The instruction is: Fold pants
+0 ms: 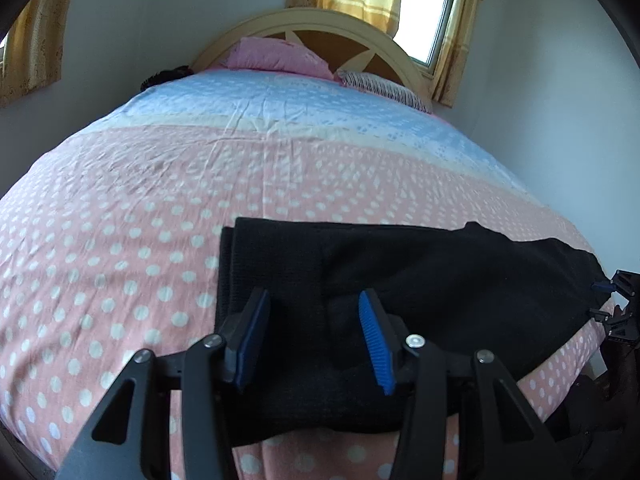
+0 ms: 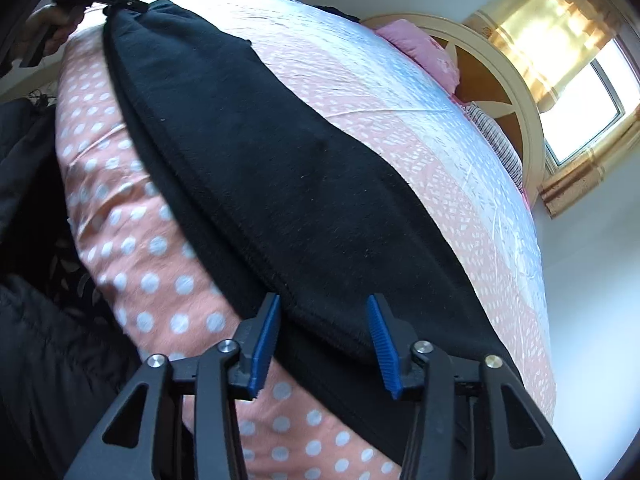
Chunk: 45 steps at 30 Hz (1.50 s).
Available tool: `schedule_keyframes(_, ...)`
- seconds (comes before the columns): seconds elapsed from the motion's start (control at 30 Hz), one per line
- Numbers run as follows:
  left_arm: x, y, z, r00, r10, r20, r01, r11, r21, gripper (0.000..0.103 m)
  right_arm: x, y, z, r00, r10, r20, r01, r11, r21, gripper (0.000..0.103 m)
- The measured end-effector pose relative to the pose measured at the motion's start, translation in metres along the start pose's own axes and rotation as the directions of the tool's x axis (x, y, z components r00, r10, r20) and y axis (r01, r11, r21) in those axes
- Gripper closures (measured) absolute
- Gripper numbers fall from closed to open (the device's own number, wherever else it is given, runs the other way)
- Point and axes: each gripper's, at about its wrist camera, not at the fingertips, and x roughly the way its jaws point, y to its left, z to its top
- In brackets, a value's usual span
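Along the near edge of the bed (image 1: 120,184), the black pants (image 1: 400,264) lie folded lengthwise in a flat band. Your left tongs (image 1: 316,328) and right tongs (image 2: 324,332) each stand half open astride one end, pads clear of the cloth, placed to lift both ends together. The pants' far edge borders bare bedspread (image 2: 400,92), leaving you room to fold toward the headboard (image 1: 320,20).
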Motion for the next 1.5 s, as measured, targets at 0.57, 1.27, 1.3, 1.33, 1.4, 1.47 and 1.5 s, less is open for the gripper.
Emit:
schedule_keyframes(0.57,-0.007,0.004,-0.001,0.999,-0.044,0.015,0.045,0.999,-0.027,0.053,-0.005,0.010,-0.005,0.997,0.067,-0.028,-0.068,0.997,-0.032,0.101)
schedule_keyframes(1.27,0.009,-0.136,-0.001,0.969,-0.239,-0.061,0.247,0.953,0.178,0.051,0.025,-0.075,0.131,0.895,0.419,0.153,-0.446,0.842,0.303,0.047)
schedule_keyframes(1.3,0.013,-0.146,-0.007,0.966,-0.245,-0.086,0.258,0.945,0.202,0.051,0.034,-0.075,0.140,0.881,0.444,0.164,-0.474,0.815,0.333,0.047)
schedule_keyframes(1.33,0.017,-0.155,-0.013,0.960,-0.252,-0.118,0.273,0.936,0.221,0.051,0.047,-0.075,0.151,0.861,0.476,0.181,-0.508,0.778,0.369,0.047)
schedule_keyframes(1.4,0.022,-0.170,-0.026,0.957,-0.236,-0.166,0.274,0.923,0.271,0.048,0.070,-0.072,0.171,0.819,0.536,0.206,-0.568,0.705,0.424,0.048)
schedule_keyframes(1.47,0.019,-0.185,-0.035,0.965,-0.206,-0.165,0.252,0.901,0.353,0.035,0.093,-0.065,0.190,0.784,0.581,0.219,-0.607,0.644,0.465,0.056)
schedule_keyframes(1.5,0.018,-0.190,-0.037,0.966,-0.193,-0.170,0.246,0.891,0.382,0.033,0.103,-0.061,0.197,0.774,0.594,0.220,-0.616,0.624,0.481,0.057)
